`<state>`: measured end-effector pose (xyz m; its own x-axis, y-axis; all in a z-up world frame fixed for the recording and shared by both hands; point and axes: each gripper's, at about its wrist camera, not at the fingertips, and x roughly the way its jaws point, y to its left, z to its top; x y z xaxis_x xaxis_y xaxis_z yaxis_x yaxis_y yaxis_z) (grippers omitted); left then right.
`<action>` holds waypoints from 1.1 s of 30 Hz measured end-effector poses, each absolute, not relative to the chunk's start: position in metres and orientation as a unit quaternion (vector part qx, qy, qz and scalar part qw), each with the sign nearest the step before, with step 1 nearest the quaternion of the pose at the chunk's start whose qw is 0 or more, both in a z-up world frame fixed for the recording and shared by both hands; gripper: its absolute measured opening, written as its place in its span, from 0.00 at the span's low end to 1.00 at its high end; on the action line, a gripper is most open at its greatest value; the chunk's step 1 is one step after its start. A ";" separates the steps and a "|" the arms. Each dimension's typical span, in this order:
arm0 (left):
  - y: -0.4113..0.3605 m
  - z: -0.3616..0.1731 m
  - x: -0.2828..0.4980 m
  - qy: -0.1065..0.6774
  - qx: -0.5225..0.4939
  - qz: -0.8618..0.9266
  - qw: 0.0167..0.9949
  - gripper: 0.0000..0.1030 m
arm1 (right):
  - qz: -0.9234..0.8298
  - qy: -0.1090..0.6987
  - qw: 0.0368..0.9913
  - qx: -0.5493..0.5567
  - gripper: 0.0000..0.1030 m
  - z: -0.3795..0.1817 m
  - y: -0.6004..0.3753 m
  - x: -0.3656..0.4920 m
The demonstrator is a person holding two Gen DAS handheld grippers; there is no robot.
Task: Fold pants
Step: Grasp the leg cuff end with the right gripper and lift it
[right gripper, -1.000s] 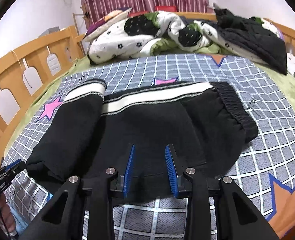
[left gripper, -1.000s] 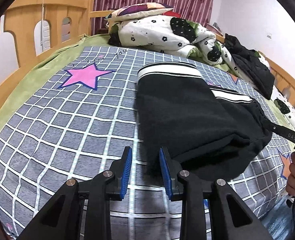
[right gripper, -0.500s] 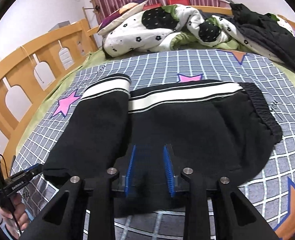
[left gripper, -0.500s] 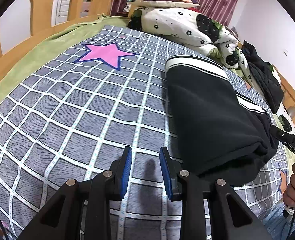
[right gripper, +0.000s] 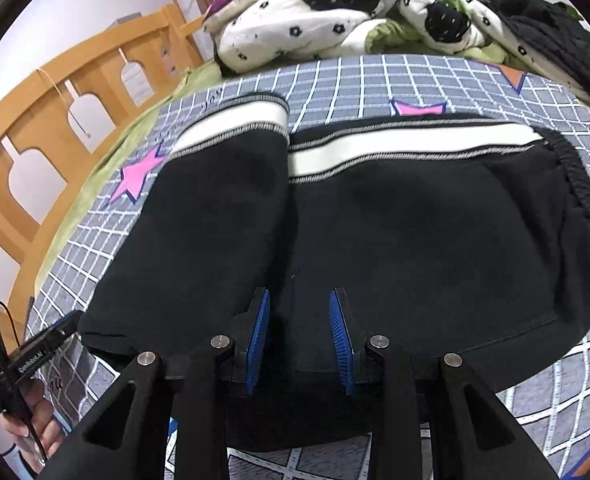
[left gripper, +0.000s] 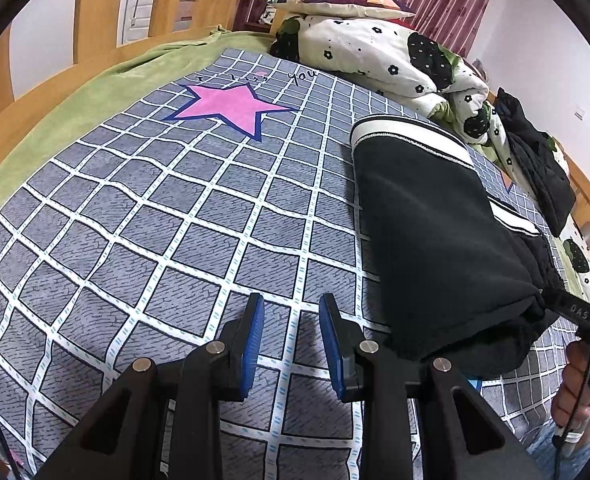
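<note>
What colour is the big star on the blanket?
Pink with a dark blue outline. The star on the grey checked blanket shows best in the left wrist view.

Left gripper (left gripper: 291,312) angled down, jaws slightly apart, empty, right gripper (right gripper: 299,310) at its 3 o'clock, same pose

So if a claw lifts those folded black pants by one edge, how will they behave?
The pants are probably floppy: the thick, fleecy cloth lies in soft rounded folds, so the layers would likely sag and unfold. They look fairly heavy for their size. Pushed across the sheet, they would more likely bunch than slide.
</note>
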<state>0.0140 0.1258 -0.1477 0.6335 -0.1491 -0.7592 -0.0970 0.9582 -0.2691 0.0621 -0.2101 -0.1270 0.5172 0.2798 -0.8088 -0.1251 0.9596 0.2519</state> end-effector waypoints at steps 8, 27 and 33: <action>0.134 -0.151 0.012 0.430 -0.160 -0.016 0.888 0.26 | 0.105 0.514 0.844 0.116 0.30 -0.153 -0.216 0.077; 0.127 -0.151 0.006 0.410 -0.179 -0.057 0.893 0.26 | 0.170 0.478 0.846 0.164 0.25 -0.121 -0.231 0.077; 0.123 -0.152 0.009 0.408 -0.177 -0.064 0.893 0.26 | 0.197 0.479 0.838 0.173 0.43 -0.122 -0.219 0.077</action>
<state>0.0087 0.1229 -0.1523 0.6590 -0.2576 -0.7067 -0.0305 0.9296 -0.3673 0.0775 -0.2189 -0.1215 0.4626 0.4962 -0.7347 -0.1650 0.8624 0.4785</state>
